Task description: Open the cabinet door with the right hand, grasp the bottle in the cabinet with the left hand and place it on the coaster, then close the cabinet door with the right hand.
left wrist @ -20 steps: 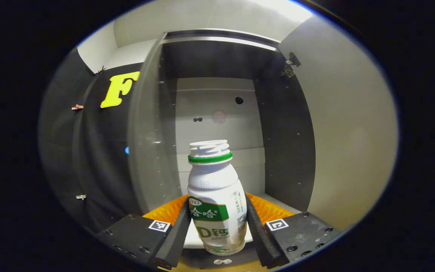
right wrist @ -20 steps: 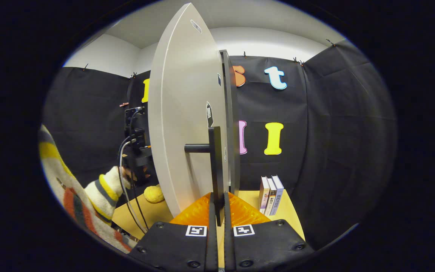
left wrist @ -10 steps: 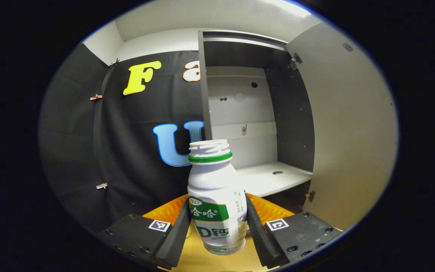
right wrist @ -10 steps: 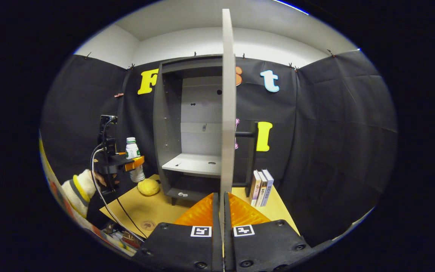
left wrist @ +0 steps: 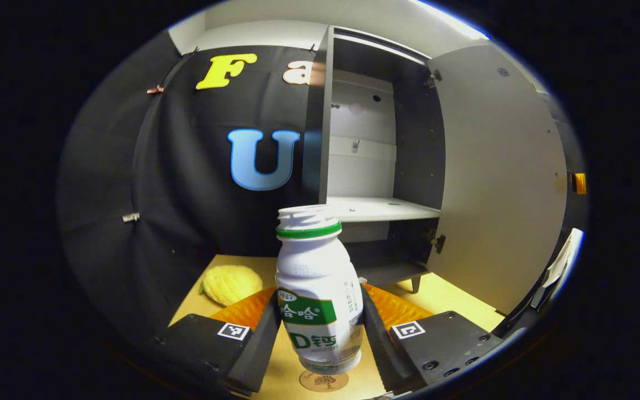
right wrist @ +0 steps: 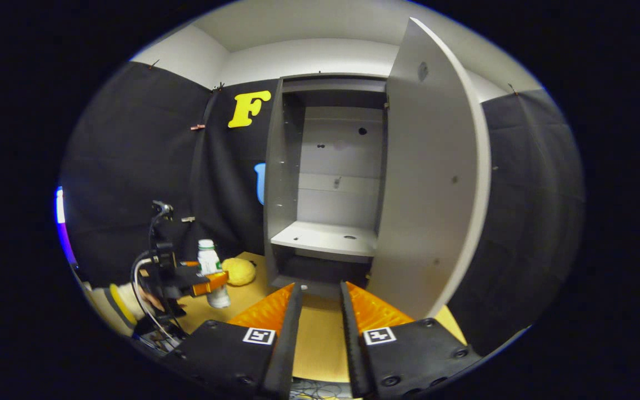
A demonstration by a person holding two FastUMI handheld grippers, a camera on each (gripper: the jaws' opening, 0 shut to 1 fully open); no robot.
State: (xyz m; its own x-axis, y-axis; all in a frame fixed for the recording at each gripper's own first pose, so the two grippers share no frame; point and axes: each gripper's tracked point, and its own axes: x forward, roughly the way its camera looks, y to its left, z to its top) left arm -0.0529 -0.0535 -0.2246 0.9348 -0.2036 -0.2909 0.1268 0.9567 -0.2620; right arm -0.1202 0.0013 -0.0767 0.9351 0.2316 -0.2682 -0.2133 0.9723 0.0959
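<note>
Counter carries the open cabinet. Left tool clamps the bottle above the coaster. Right tool is slightly open, holding nothing.

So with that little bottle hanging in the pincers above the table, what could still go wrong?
The bottle has no cap, so a tilt on the way down might spill whatever is inside. The coaster peeks out just beneath it in the left gripper view; a slightly off-centre drop could leave the bottle wobbling on its edge. The cabinet door stands wide open, and the right gripper holds nothing, so it has yet to close it.
</note>
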